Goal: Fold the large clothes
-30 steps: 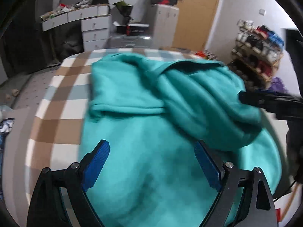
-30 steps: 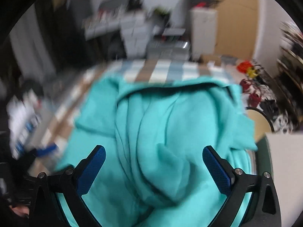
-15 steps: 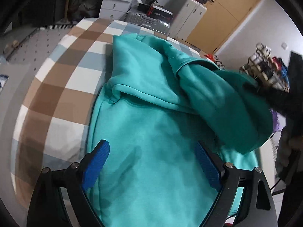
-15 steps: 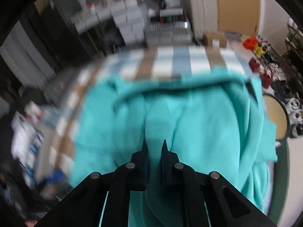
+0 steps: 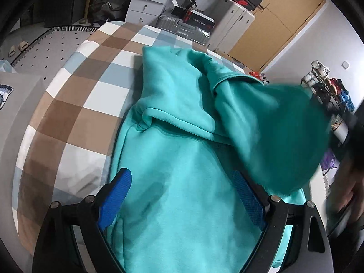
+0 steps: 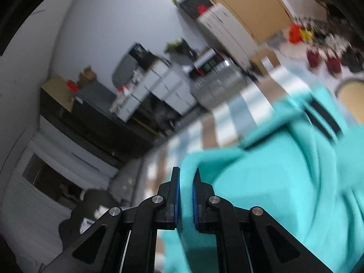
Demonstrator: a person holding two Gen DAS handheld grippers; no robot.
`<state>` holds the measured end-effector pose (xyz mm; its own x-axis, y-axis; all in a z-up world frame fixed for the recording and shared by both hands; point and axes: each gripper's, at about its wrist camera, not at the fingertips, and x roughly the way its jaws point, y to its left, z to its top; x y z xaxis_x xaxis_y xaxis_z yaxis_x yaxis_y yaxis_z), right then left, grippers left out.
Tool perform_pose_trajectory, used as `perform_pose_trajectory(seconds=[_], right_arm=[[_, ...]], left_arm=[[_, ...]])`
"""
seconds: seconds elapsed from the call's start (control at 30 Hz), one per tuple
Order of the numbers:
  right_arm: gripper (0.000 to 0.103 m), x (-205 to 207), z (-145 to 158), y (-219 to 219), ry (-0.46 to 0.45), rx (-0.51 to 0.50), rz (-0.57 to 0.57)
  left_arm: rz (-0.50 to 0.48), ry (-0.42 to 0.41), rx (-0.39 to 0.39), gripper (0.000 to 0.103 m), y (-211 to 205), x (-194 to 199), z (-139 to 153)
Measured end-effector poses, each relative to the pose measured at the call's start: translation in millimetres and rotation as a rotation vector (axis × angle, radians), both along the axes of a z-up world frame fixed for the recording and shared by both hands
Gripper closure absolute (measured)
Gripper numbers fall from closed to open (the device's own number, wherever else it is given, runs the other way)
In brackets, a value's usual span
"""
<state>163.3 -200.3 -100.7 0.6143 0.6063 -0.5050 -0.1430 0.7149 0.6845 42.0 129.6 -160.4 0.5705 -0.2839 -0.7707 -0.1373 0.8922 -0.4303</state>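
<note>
A large teal sweatshirt [image 5: 182, 159] lies on a checked brown, white and blue bedspread [image 5: 75, 113]. My left gripper [image 5: 182, 195] is open and empty, hovering over the sweatshirt's flat lower part. My right gripper [image 6: 186, 182] is shut on a fold of the teal sweatshirt [image 6: 273, 182] and holds it lifted; that raised, blurred fold shows at the right of the left wrist view [image 5: 284, 136]. The right wrist view is tilted and blurred.
Beyond the bed stand white drawers [image 5: 147, 2], a silver suitcase [image 5: 182, 27], a white cabinet [image 5: 234, 22] and a wooden door [image 5: 273, 29]. A shoe rack [image 5: 329, 91] stands at the right. Patterned floor [image 5: 45, 43] lies left of the bed.
My right gripper closed on a fold of the sweatshirt and lifted it up and over, tilting sharply. My left gripper stayed open and drew slightly back over the garment.
</note>
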Motion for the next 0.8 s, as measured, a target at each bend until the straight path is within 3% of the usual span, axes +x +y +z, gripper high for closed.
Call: perform_pose_trajectory(seconds=[0.13,0.23,0.33,0.5,0.67,0.8], right_arm=[[0.095,-31,-65,-22,0.145,0.049,-0.034],[0.095,-47,-92,-15,0.178,-0.064,-0.045],[0.095,-56,-88,4,0.098,-0.242,-0.031],[0.092,-53,-62,32,0.086,-0.459,0.054],[0.092,-47,-10,38,0.007,-0.545,0.09],[0.096,-30,-14,60,0.042,-0.664,0.168]], left_arm=[[-0.031,0.004,-0.004,0.015,-10,-2,0],[-0.052,0.01,0.016,0.015,-18,-2,-2],[-0.068,0.018,0.022,0.015,-25,-2,-4],[-0.083,0.034,0.023,0.015,-28,-1,-6],[-0.077,0.04,0.007,0.015,-24,-2,-5],[-0.086,0.028,-0.005,0.015,-24,-4,-2]])
